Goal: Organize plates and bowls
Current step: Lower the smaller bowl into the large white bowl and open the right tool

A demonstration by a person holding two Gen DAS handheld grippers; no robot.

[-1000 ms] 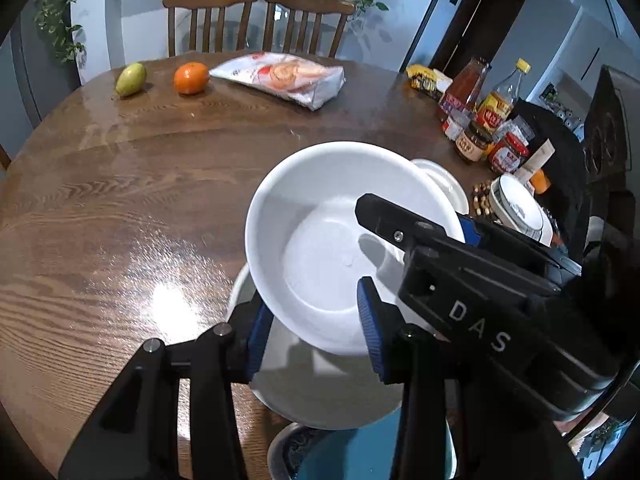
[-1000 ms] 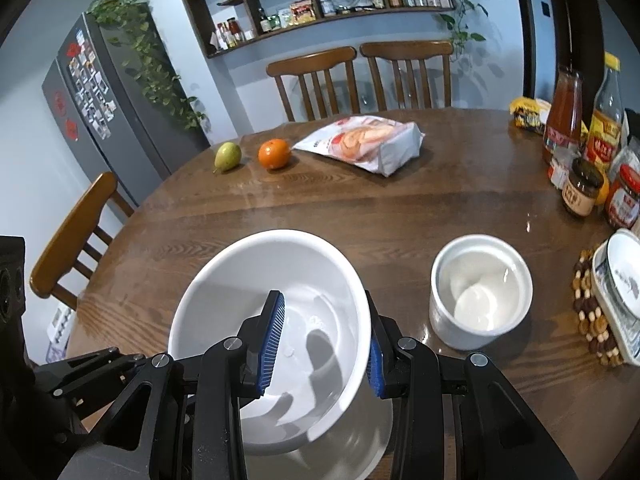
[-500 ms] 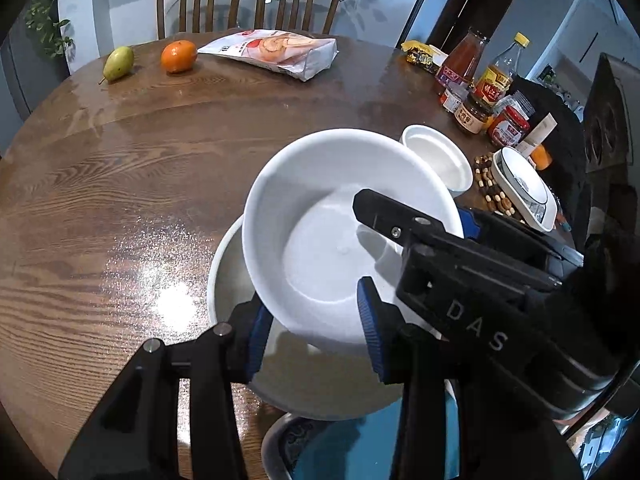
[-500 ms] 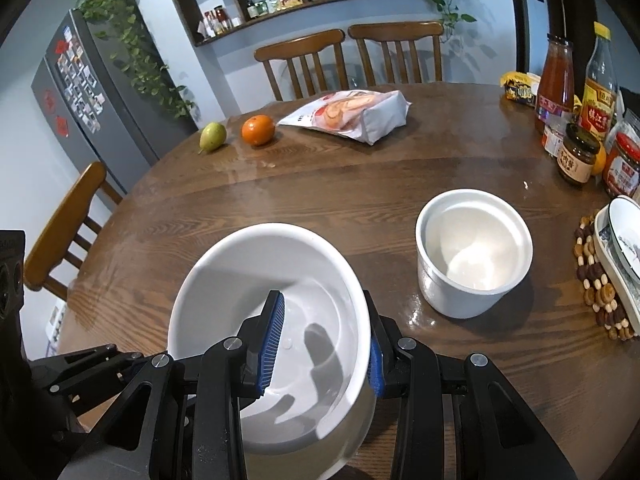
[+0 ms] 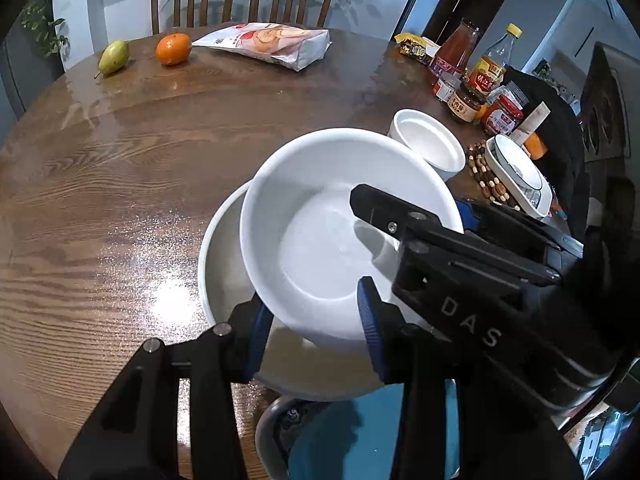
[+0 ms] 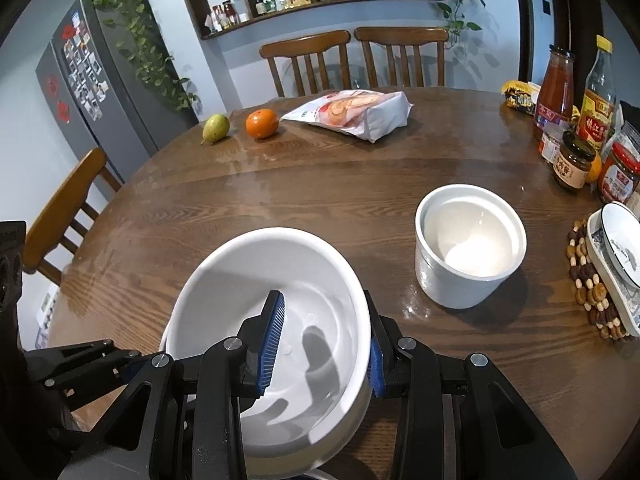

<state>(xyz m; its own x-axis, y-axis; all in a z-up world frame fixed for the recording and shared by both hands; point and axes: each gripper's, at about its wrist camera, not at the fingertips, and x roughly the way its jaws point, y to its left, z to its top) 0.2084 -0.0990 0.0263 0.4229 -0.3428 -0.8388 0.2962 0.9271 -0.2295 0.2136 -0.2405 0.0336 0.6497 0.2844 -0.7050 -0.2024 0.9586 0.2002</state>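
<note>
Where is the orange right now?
The orange sits at the far side of the table, left of centre in the right wrist view, between the pear and the snack bag.

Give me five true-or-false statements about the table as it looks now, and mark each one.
1. Both the left gripper and the right gripper clamp the rim of the white bowl. True.
2. The orange lies between the pear and the snack bag. True.
3. The white crock holds fruit. False: it is empty.
4. The white bowl lies upside down. False: its opening faces up, tilted.
5. The bottles stand beside the pear. False: they stand at the table's opposite edge.
</note>
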